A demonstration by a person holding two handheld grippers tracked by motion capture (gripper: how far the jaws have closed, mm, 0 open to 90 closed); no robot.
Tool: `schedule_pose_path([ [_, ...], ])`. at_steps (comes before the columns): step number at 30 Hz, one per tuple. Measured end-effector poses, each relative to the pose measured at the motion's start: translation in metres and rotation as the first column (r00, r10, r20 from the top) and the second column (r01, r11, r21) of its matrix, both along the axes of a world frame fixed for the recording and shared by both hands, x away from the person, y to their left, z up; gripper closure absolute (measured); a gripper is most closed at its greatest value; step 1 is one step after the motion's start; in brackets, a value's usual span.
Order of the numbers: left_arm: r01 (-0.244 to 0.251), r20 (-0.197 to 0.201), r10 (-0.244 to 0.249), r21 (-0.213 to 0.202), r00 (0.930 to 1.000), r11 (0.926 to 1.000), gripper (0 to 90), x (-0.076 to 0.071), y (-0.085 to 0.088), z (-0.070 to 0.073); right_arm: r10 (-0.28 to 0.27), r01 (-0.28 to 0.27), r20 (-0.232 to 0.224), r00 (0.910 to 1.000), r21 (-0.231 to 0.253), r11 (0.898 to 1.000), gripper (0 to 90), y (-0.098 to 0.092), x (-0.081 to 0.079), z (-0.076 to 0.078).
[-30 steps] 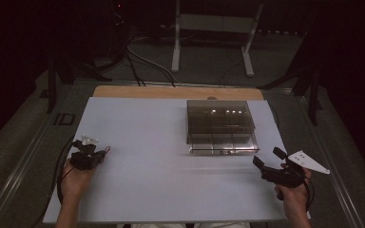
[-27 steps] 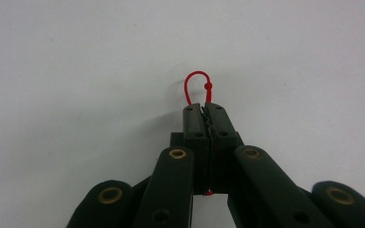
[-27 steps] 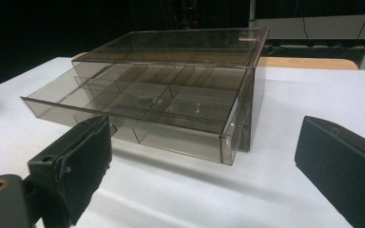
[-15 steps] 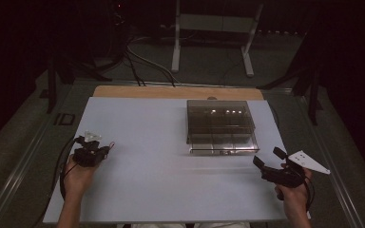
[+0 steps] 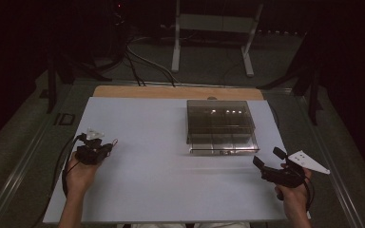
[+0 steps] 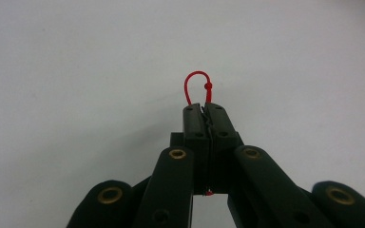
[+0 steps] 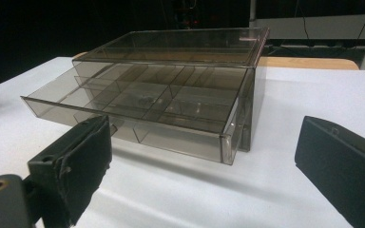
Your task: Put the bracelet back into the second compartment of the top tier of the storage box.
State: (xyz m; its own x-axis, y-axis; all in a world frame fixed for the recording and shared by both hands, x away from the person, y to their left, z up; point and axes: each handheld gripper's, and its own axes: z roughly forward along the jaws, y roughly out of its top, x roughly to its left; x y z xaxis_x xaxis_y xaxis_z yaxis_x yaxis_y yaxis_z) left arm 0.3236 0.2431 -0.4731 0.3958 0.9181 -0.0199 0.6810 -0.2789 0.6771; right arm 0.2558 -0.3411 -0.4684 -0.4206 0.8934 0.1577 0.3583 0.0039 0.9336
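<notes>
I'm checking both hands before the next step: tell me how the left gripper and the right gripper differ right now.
The left gripper is shut on a red string loop; the right gripper is open and holds nothing. The left gripper points at bare white table; the right gripper faces the open drawer box. Both have black jaws.

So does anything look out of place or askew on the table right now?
Nothing looks damaged or spilled. The clear organizer box has its drawer pulled partway out. The left gripper is clamped on a red string loop.
</notes>
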Motion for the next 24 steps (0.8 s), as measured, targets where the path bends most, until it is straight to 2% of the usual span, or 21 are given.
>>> schedule_pose_path([
  [24,0.052,0.028,-0.052,-0.016,0.9982,0.9985,90.0,0.008,-0.024,0.015,-0.001,0.001,0.001,1.0,0.0,1.0,5.0,-0.001,0.0,0.0],
])
